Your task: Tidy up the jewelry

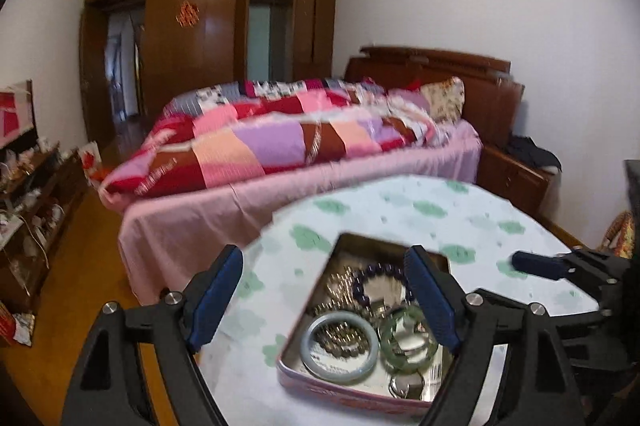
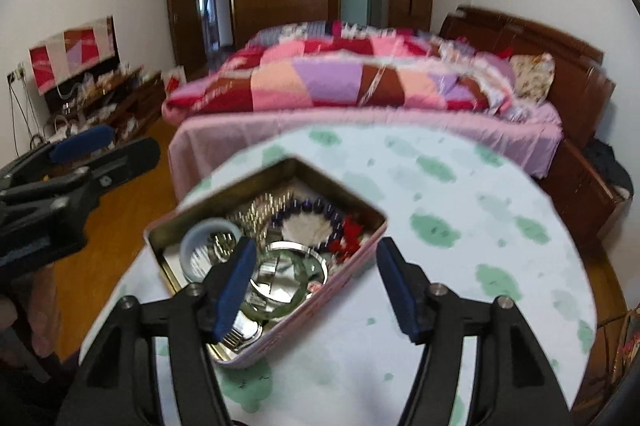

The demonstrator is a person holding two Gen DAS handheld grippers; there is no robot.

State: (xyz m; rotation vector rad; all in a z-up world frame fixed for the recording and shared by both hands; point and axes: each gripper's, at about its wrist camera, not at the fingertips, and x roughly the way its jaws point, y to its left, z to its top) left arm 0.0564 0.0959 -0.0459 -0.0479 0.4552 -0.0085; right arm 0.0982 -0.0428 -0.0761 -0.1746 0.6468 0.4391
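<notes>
Left wrist view: the left gripper (image 1: 326,302) hangs above the near-left edge of the round table (image 1: 460,218), its blue pads spread wide with nothing between them. Straight ahead and just below sits the open tin (image 1: 320,392), its long axis running away from the camera toward the table's far edge. Inside, a pale bangle (image 1: 340,346) lies near the tin's near-left corner, a green bangle (image 1: 408,344) just beside it on the right, and a purple bead bracelet (image 1: 380,284) further back. The right pad overlaps the tin's right rim in this view. Over at the right edge, the right gripper (image 1: 536,264) shows one blue finger; too little is visible here to judge its spread.

Right wrist view: the right gripper (image 2: 318,290) is also spread and empty, low over the tin's (image 2: 304,326) near-right corner. Its left pad (image 2: 236,286) sits over the green bangle (image 2: 316,270); the other pad is outside the rim, over the cloth. The left gripper (image 2: 92,146) hangs off the table's left edge.

My read: both are close, but the right one is nearer the green bangle, which lies straight ahead and slightly left.
</notes>
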